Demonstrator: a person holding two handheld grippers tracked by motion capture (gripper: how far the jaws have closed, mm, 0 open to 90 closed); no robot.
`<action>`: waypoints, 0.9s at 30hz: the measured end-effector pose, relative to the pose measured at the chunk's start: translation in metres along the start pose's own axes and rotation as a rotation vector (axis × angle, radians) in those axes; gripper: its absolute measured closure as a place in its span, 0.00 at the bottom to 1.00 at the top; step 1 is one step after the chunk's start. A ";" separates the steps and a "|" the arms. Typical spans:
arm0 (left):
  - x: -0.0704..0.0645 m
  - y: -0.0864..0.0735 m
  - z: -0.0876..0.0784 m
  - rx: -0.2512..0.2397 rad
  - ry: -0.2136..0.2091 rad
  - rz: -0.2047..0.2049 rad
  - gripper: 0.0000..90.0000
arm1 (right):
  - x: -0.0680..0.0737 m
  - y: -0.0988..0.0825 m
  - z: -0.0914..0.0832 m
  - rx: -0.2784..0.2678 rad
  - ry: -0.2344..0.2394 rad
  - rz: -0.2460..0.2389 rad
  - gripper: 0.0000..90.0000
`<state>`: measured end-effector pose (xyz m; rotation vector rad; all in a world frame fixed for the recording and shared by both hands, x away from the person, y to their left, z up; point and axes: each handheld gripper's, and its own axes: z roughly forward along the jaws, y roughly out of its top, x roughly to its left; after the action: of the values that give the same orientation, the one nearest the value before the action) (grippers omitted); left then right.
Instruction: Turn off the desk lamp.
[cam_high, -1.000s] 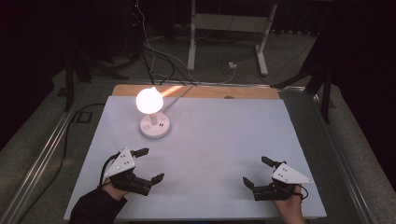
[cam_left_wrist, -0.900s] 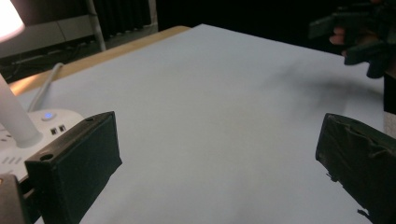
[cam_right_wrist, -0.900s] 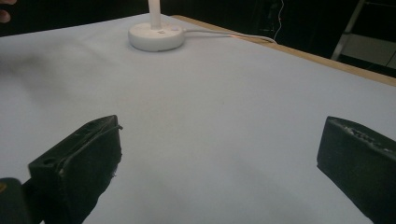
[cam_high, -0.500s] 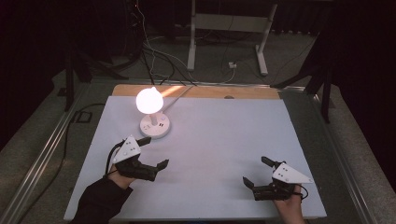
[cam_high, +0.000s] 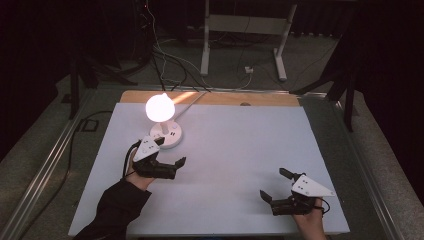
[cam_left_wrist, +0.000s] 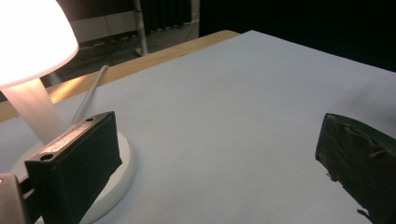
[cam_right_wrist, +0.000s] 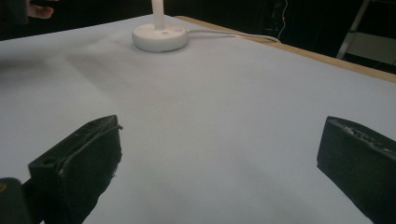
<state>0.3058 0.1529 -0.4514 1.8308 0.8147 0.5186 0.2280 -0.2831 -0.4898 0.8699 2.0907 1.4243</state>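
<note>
The left tool (cam_high: 172, 156) has its jaws spread wide with nothing between them. It sits on the left half of the bench, just beside the lamp (cam_high: 161, 120) and on its near side. In the left gripper view, one jaw overlaps the rim of the lamp base (cam_left_wrist: 122, 165); whether it touches cannot be told. The lit shade (cam_left_wrist: 32, 39) rises above the white stem (cam_left_wrist: 35, 109).

The right tool (cam_high: 276, 186) is likewise released, jaws wide apart and empty. It rests near the front right corner of the bench, well apart from the lamp. In the right gripper view, the lamp base (cam_right_wrist: 160, 36) stands far ahead between the jaws.

The lamp stands at the rear left of the bench, its cord (cam_high: 187, 103) running back over the far edge.

The bench (cam_high: 240, 145) is covered by a plain white sheet; a strip of bare wood (cam_high: 225, 98) shows along its far edge.

The room is dark. Behind the bench, cables (cam_high: 165, 55) lie on the floor, and the white legs of a stand (cam_high: 242, 40) rest there.
</note>
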 end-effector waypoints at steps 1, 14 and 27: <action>0.000 0.000 0.002 -0.005 0.017 -0.002 0.01 | 0.000 0.000 0.000 -0.001 0.000 0.001 0.00; 0.014 0.002 0.023 0.016 0.118 -0.057 0.01 | -0.001 0.000 0.000 -0.002 0.009 0.007 0.00; 0.027 0.003 0.036 0.071 0.149 -0.109 0.02 | -0.001 0.000 0.000 0.000 0.016 0.006 0.00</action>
<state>0.3494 0.1497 -0.4630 1.8170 1.0396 0.5674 0.2282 -0.2838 -0.4899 0.8689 2.1014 1.4386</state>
